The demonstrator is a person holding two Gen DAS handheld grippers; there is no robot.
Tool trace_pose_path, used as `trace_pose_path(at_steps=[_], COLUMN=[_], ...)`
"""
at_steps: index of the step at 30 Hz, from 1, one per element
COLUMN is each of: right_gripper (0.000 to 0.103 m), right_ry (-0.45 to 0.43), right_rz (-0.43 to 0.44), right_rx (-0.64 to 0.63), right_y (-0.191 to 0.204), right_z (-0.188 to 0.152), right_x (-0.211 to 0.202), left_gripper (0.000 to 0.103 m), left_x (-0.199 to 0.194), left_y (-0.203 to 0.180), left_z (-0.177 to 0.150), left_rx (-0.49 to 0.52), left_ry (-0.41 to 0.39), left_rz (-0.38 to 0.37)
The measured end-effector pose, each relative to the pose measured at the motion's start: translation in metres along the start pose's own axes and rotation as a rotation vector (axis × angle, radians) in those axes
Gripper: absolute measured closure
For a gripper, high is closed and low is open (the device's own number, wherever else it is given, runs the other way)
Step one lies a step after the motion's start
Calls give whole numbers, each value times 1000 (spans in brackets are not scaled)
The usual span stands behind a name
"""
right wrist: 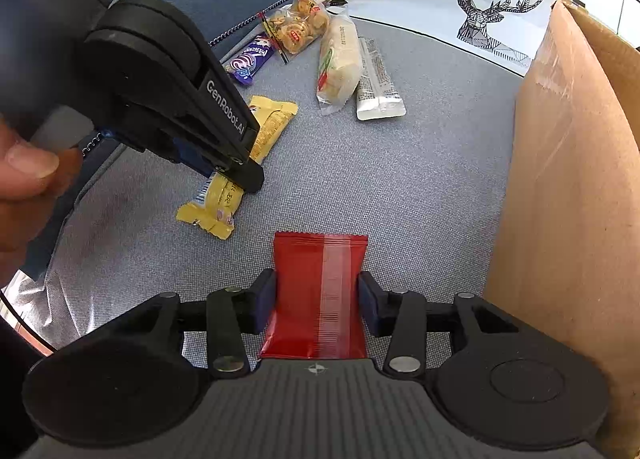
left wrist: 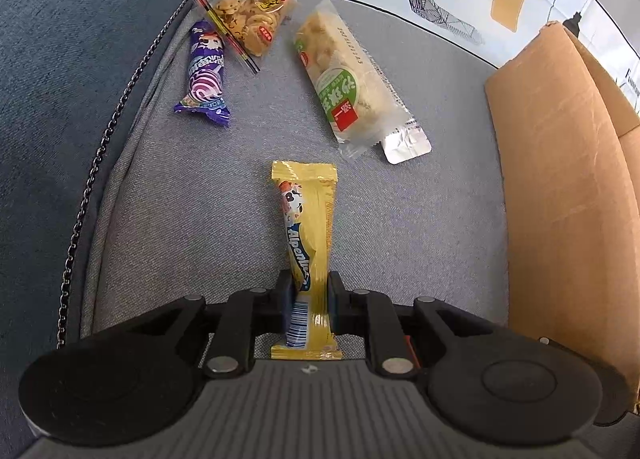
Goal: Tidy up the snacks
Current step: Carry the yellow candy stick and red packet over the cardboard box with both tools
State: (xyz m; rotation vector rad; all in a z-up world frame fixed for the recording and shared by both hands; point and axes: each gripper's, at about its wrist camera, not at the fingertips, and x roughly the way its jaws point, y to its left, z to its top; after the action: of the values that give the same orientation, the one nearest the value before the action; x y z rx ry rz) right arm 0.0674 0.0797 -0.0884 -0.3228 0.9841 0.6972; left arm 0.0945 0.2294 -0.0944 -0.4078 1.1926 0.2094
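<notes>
Lifting cleanly means keeping the left gripper [left wrist: 311, 301] clamped on the yellow foil candy stick [left wrist: 308, 243] and the right gripper [right wrist: 318, 295] clamped on the flat red foil packet [right wrist: 318, 291] until both clear the tall brown cardboard box [right wrist: 568, 187] wall.

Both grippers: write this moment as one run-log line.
left gripper: shut on yellow candy stick | right gripper: shut on red packet | cardboard box: beside

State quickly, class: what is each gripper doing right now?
Left gripper: shut on the yellow candy bar.
Right gripper: shut on the red snack packet.
</notes>
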Motion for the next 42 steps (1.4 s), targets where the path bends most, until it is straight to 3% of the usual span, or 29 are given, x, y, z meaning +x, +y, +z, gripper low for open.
trace_pose_path(at_steps=[9,16,21,25,29,31,35,42], right_gripper=[59,60,60,60,60,60,60,60], right_ry=[-46,-161,-302,-414,-518,-549,-510,-508], right_rz=[-10,-8,-7,-26,-112,-145,-171,-251], right_rx=[13,7,-9,-36,-97,-66,36,89], right_y=[1,5,-4,-28,-60,-81,-119,-167], right_z=[3,9,21,27,22,14,-1,-27], right_x=[-10,-47,-97,-140,-167,-172,-169,-184], left_gripper=[87,88,87,87,87,87,87,87], left_x=[-10,-45,-76,-92,-99,-103,-103,-103], left_y=[2,7,6,-4,-20,-27,-45,-90], left_z=[1,-9,-22,-25,-24,-24,-21,-18], left_rx=[-25,-70,-96,-78,-47,-35,-12,38], left_ry=[-44,-185,-310,-393,-457,-487,-536,-599], left_rz=[-20,-87,-152,-179,-201,-219,-271,-350])
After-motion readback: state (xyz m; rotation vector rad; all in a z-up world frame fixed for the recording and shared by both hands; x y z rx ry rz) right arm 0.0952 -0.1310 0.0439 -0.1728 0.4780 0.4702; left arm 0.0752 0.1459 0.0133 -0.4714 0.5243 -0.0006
